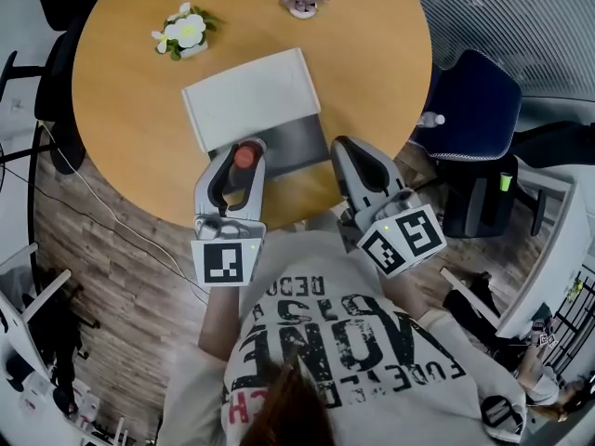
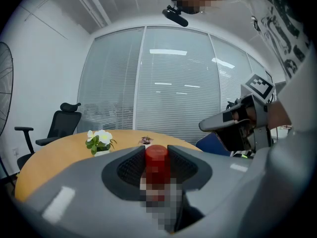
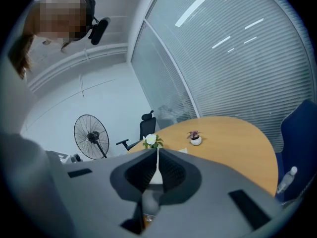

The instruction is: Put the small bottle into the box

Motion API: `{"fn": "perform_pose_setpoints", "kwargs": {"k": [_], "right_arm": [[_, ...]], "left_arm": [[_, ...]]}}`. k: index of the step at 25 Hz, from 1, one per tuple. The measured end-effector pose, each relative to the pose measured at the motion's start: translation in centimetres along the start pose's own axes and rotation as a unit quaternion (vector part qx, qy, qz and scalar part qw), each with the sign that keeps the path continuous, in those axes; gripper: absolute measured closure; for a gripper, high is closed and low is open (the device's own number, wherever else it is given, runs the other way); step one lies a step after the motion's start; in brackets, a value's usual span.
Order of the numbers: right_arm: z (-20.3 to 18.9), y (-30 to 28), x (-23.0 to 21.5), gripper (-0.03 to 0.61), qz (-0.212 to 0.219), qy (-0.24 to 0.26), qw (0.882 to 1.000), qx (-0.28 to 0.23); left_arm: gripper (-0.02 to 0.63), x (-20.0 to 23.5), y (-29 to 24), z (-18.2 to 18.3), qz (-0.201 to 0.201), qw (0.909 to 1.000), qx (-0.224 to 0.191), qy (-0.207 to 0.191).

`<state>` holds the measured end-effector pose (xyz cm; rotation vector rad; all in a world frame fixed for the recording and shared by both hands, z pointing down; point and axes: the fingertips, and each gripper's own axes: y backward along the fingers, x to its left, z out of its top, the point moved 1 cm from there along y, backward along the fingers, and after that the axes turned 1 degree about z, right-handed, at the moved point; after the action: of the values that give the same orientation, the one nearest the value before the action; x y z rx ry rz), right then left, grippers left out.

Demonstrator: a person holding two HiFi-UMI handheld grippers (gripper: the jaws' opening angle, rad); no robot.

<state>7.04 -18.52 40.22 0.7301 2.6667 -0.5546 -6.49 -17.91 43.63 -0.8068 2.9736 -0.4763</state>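
A small bottle with a red cap (image 1: pixel 245 154) stands upright between the jaws of my left gripper (image 1: pixel 244 159), which is shut on it. In the left gripper view the red cap (image 2: pixel 157 158) fills the gap between the dark pads. The bottle hangs over the near edge of the open box, whose grey tray (image 1: pixel 296 142) lies on the round wooden table with its white lid (image 1: pixel 251 96) folded back behind it. My right gripper (image 1: pixel 347 151) is beside the tray's right edge, jaws closed together with nothing in them (image 3: pixel 157 155).
A white flower pot (image 1: pixel 184 33) and a small purple plant (image 1: pixel 302 1) stand at the table's far side. A blue chair (image 1: pixel 474 110) with a clear bottle (image 1: pixel 429 119) on it is at the right. The table edge (image 1: pixel 139 193) runs close to my body.
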Motion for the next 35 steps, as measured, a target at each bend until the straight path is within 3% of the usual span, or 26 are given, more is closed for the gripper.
{"fn": "perform_pose_setpoints", "kwargs": {"k": [19, 23, 35], "right_arm": [[-1.9, 0.0, -0.3, 0.563, -0.012, -0.013, 1.000, 0.019], [-2.3, -0.2, -0.3, 0.563, -0.015, -0.015, 1.000, 0.022], [-3.0, 0.5, -0.3, 0.563, -0.038, -0.018, 0.999, 0.025]], "left_arm": [[0.468, -1.0, -2.4, -6.0, -0.023, 0.9980, 0.058, -0.005], [0.466, -1.0, -3.1, -6.7, -0.035, 0.9977, 0.051, -0.027], [0.466, -1.3, -3.6, -8.0, -0.046, 0.9956, 0.076, -0.031]]}}
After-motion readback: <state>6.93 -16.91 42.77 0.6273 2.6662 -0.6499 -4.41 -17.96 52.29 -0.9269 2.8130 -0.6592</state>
